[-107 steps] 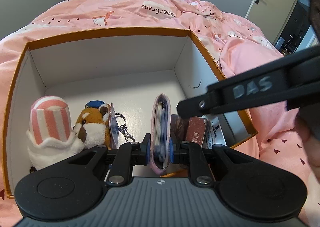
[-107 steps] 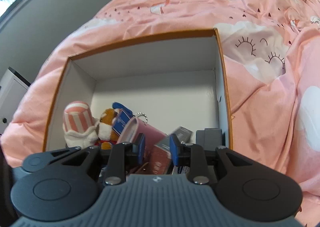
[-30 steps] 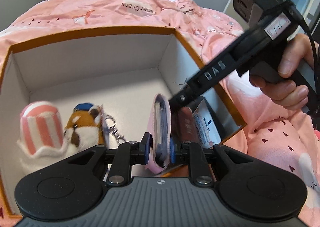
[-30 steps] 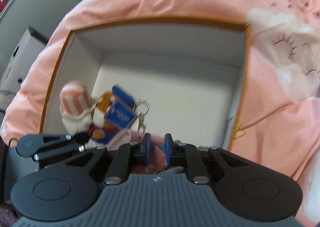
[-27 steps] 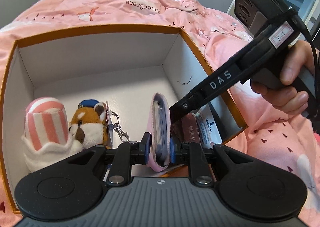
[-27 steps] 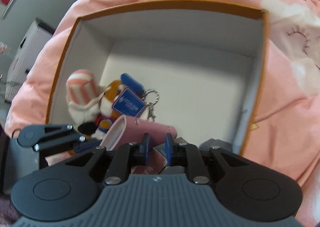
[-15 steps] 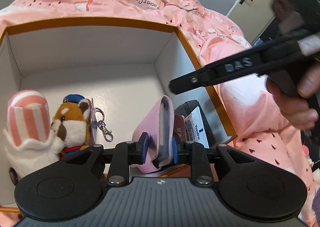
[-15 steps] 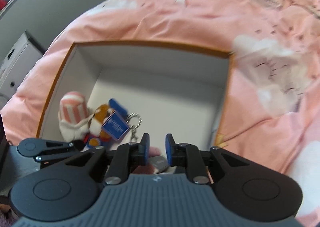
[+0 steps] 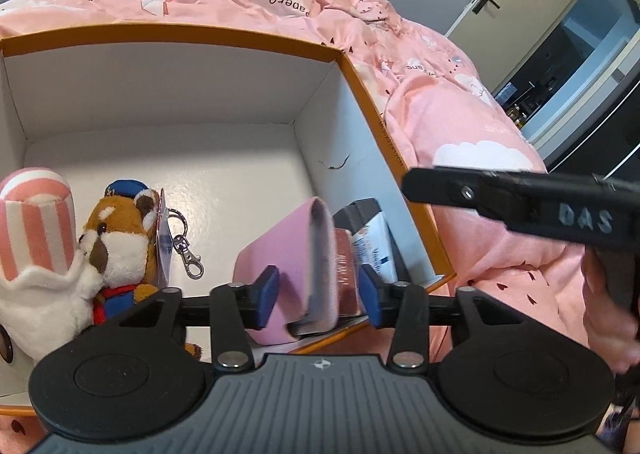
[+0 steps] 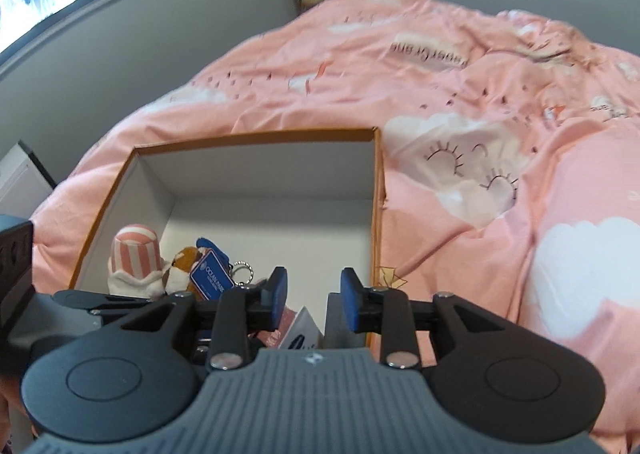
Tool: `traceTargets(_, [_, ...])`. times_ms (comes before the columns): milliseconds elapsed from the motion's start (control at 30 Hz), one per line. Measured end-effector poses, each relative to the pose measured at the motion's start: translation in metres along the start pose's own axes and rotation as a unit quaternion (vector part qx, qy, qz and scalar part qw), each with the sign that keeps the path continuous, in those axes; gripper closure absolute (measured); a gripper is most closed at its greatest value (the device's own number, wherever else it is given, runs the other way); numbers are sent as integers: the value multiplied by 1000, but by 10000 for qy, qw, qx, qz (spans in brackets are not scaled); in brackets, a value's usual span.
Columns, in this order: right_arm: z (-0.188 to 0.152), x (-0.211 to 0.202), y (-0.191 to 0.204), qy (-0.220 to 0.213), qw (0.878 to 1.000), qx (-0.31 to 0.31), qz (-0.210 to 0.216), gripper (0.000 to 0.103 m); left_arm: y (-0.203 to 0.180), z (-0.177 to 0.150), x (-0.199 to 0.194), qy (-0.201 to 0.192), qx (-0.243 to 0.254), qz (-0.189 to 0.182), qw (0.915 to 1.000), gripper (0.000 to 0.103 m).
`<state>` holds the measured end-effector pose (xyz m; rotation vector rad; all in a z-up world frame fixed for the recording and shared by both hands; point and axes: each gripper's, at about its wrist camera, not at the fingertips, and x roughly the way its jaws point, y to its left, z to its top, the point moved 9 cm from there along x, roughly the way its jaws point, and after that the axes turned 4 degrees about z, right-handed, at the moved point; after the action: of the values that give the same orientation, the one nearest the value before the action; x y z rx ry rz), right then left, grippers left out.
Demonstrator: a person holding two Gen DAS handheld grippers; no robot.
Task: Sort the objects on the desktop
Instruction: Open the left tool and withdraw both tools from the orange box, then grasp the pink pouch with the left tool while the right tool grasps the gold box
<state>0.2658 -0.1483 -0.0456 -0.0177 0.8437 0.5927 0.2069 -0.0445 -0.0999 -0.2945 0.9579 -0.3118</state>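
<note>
My left gripper [image 9: 318,296] hangs over the near edge of the orange-rimmed white box [image 9: 200,32]. Its jaws are opening. A pink card holder [image 9: 288,250] stands loose between them and leans right onto a dark red pack [image 9: 344,270]. The pads are not pressing on it. My right gripper [image 10: 314,294] is above and right of the box [image 10: 256,136], jaws opening, nothing between them. One of its fingers [image 9: 500,196] crosses the left wrist view at the right. A striped pink plush [image 9: 36,222] and a red panda plush [image 9: 120,230] sit at the left.
A white and blue carton [image 9: 372,250] and a dark grey box [image 9: 356,210] stand against the box's right wall. The box lies on a pink duvet [image 10: 460,94]. A hand [image 9: 604,302] holds the right gripper. A white cabinet [image 10: 20,182] stands far left.
My left jaws have opened and the pink card holder has tipped over to the right. My right gripper has drawn up and back out of the box, and its jaws have opened.
</note>
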Motion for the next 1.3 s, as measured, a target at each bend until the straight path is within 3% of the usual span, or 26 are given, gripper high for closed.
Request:
traceTargets(133, [-11,-16,1,-285,9995,135,-90,66,0,0,-4,-82,156,194,9997,51])
traceTargets(267, [-27,-33,6,-528,9980,255,-223,64,-2,2,-9,-198,157,159,9996,48])
traceTargets(433, [-50,-51,13,-745,9954,445,-398,59,-5,5,-27,-635,368,626,9953,48])
traceTargets(633, [-76,-60,18,-694,9953,475,-487,59,-15,5,-63,-1165,722,954,9860,48])
traceTargets(733, [-85,-60,18,-580,9960,494,-468,58,-23,3,-79,-1279,866,930,9836,48])
traceTargets(867, [-102,-55,14,-318,9966,621,-449,58,-34,-6,-89,-1134,1063,882,9839,48])
traceTargets(1067, [-127,-46,10,120,9953,902,-342,58,-29,-31,-82,-442,1078,1047,9877,47])
traceTargets(1300, [-149,-40,12,539,9920,1114,-239,58,-28,-59,-73,98,1260,1129,9855,47])
